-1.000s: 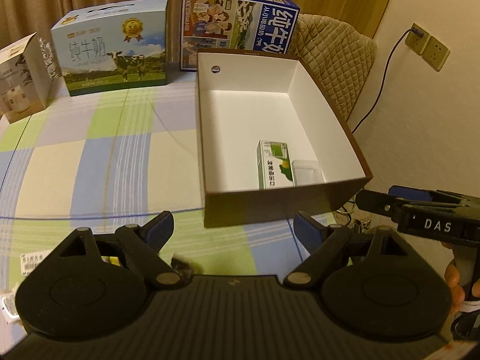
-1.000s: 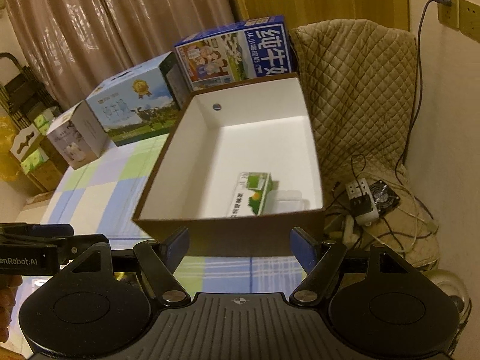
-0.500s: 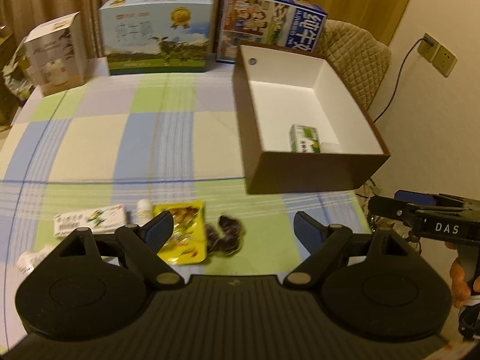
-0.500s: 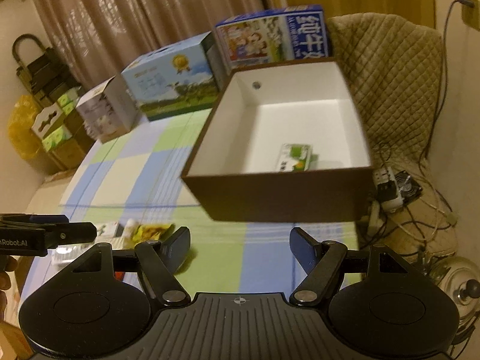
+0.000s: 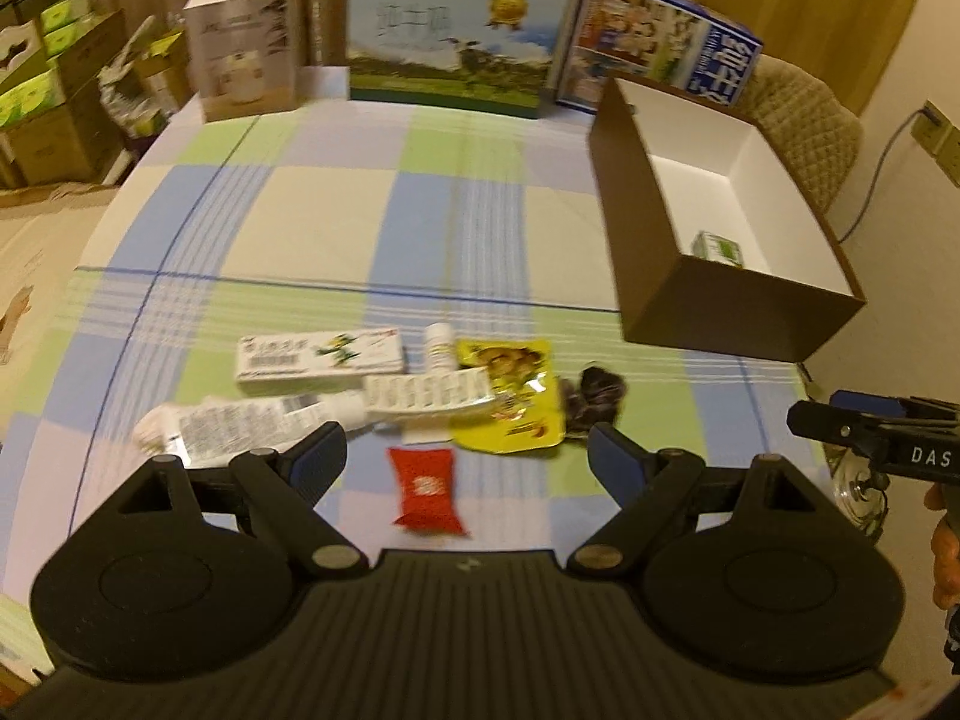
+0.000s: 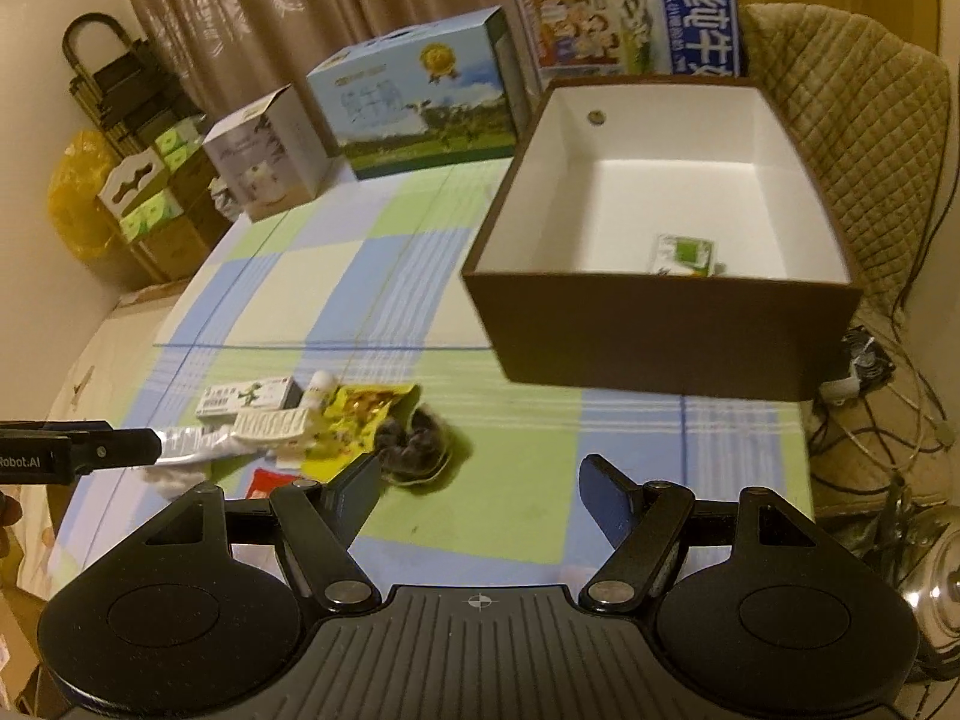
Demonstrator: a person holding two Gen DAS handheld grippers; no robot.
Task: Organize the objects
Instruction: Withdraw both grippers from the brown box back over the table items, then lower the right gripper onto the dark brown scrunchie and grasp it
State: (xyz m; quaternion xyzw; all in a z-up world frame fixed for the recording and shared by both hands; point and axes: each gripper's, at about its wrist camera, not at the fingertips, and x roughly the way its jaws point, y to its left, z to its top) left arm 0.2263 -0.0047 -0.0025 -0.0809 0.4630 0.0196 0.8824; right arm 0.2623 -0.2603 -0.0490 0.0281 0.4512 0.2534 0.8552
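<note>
A brown box (image 5: 714,306) (image 6: 660,324) with a white inside stands on the table's right side and holds a green-and-white carton (image 5: 717,247) (image 6: 684,255). A cluster of small items lies near the front edge: a white-and-green box (image 5: 318,354), a small white bottle (image 5: 438,348), a blister strip (image 5: 429,393), a white tube (image 5: 252,420), a yellow pouch (image 5: 510,396) (image 6: 354,414), a dark bundle (image 5: 594,399) (image 6: 414,438) and a red packet (image 5: 427,489). My left gripper (image 5: 465,456) hangs open above the red packet. Open and empty, my right gripper (image 6: 477,495) hovers just right of the dark bundle.
A white carton (image 5: 246,45), a blue-green milk carton (image 5: 456,33) and a blue picture carton (image 5: 654,54) line the table's far edge. A quilted chair (image 6: 858,138) stands behind the brown box. Cables and a metal pot (image 6: 936,576) lie on the floor at right.
Both grippers have drawn back from the brown box toward the table's front. The cluster of small items has come into view under the left gripper. Both pairs of jaws stayed equally wide.
</note>
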